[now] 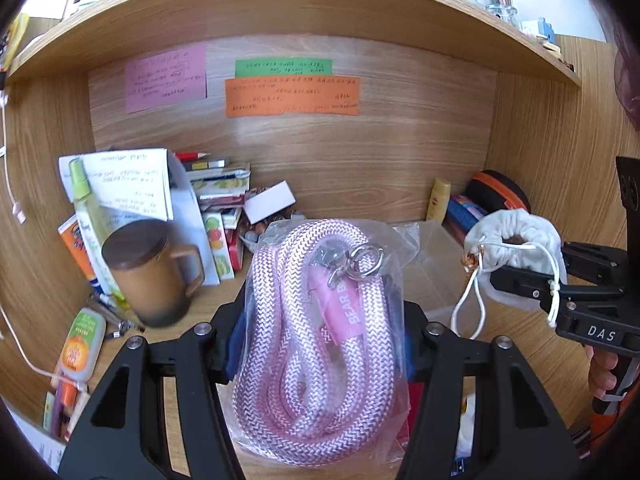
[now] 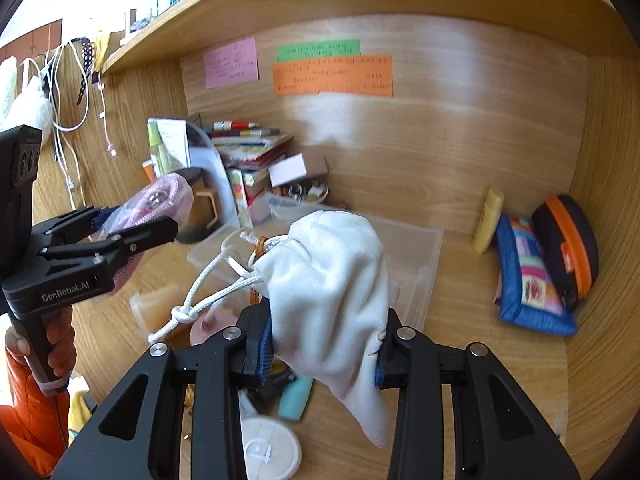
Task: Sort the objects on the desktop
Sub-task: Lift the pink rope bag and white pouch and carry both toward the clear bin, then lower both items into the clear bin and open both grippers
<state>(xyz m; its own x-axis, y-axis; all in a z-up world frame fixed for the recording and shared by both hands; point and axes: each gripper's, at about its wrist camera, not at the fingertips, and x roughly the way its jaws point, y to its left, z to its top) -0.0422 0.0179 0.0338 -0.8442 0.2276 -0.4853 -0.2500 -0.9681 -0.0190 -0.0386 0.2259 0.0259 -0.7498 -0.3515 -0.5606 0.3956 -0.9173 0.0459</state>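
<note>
Both grippers are loaded: the left gripper clamps a bagged pink rope at frame centre, the right gripper pinches a white drawstring pouch, and the clear bin lies just beyond the pouch, nearer the right.

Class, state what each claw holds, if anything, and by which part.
Left claw: bagged pink rope, squeezed across its middle. Right claw: white drawstring pouch, gripped near its bottom end.

Wooden desk alcove under a shelf, brightly lit.
</note>
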